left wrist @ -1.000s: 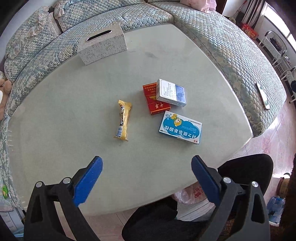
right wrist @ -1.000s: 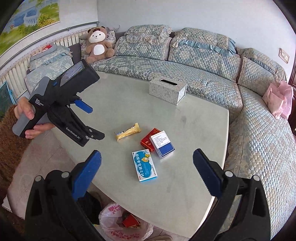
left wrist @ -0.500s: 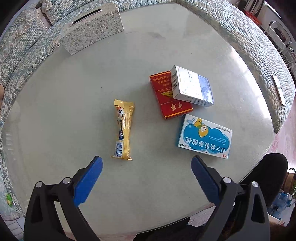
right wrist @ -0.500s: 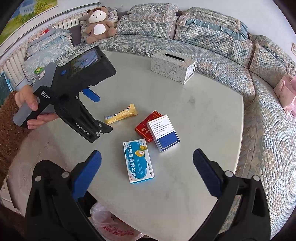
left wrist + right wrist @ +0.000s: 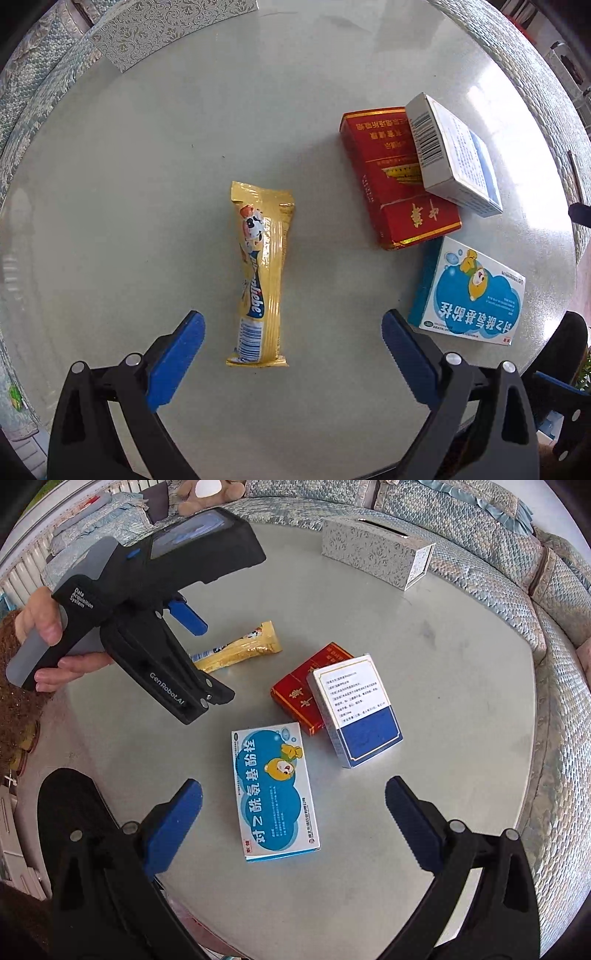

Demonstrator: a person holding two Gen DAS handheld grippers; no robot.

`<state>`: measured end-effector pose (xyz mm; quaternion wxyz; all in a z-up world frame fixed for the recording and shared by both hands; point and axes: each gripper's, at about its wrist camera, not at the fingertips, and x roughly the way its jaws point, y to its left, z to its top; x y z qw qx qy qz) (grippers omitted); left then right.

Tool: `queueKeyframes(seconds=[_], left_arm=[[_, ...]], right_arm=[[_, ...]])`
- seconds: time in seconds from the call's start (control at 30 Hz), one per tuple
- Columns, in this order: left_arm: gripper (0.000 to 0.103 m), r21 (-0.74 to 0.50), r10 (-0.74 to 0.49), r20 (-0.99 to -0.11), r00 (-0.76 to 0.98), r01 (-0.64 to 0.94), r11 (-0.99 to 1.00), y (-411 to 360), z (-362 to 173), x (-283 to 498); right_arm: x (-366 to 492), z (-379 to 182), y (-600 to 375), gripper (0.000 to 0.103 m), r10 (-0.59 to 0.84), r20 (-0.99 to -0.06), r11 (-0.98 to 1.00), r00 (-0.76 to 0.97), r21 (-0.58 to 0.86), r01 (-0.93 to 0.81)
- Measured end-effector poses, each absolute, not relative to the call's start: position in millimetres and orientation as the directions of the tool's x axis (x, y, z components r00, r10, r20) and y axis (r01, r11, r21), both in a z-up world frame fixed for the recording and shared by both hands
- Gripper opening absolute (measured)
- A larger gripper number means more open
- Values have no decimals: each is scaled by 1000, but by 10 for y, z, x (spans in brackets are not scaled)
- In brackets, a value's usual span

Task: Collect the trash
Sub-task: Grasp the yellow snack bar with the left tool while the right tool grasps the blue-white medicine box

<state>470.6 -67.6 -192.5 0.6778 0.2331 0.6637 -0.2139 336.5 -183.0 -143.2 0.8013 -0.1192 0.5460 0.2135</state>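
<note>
Left wrist view is looking down on a pale glass table (image 5: 147, 184), with the left gripper (image 5: 291, 332) hanging above it, jaws spread wide and holding nothing. Between its blue pads (image 5: 177, 354) a yellow snack wrapper (image 5: 262, 273) is lying flat, lengthwise along the line of the fingers, its barcode end nearest the camera. To the right a red cigarette pack (image 5: 391, 184) is lying on the table, with a white and blue box (image 5: 454, 155) resting partly on its far right corner. Just in front of the red pack, a blue medicine box with a cartoon bear (image 5: 469, 295) is sitting near the table's edge, beside the right-hand pad. A patterned tissue box (image 5: 166, 29) is standing at the far left of the table, by the quilted sofa (image 5: 33, 85).

Right wrist view is showing, at left, a hand (image 5: 48, 627) gripping the left gripper's handle above the wrapper (image 5: 240, 650), whose near end is hidden behind the tool. Centre frame, the right gripper (image 5: 293, 805) is hovering with jaws released wide, and the medicine box (image 5: 273, 790) is lying between its pads. The red pack (image 5: 299, 698) and the white and blue box (image 5: 354, 709) are lying just beyond, and the tissue box (image 5: 373, 550) is standing further back near the sofa (image 5: 480, 535).
</note>
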Motion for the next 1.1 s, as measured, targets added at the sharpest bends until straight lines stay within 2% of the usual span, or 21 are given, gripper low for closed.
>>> queueKeyframes(seconds=[0.57, 0.77, 0.83, 0.93, 1.03, 1.1], left_arm=[[92, 11, 13, -1000, 1, 601, 799, -647, -2199, 4970], [81, -10, -10, -1000, -3, 602, 799, -683, -2151, 4876], [72, -10, -17, -1000, 7, 605, 796, -691, -2120, 4859], [60, -9, -21, -1000, 12, 592, 806, -698, -2074, 4847], [51, -9, -25, -1000, 18, 589, 808, -719, -2041, 4820], [43, -8, -26, -999, 22, 584, 812, -776, -2007, 4748]], right_arm=[[3414, -2056, -1648, 97, 144, -971, 849, 193, 21, -528], [3387, -2144, -1588, 96, 127, -973, 848, 194, 5, -530], [3378, -2141, -1587, 95, 128, -970, 853, 205, 3, -522], [3335, -2114, -1569, 86, 137, -965, 858, 224, 2, -514], [3294, -2040, -1561, 61, 144, -961, 856, 234, 2, -517], [3273, -2045, -1558, 61, 137, -963, 859, 233, -1, -511]])
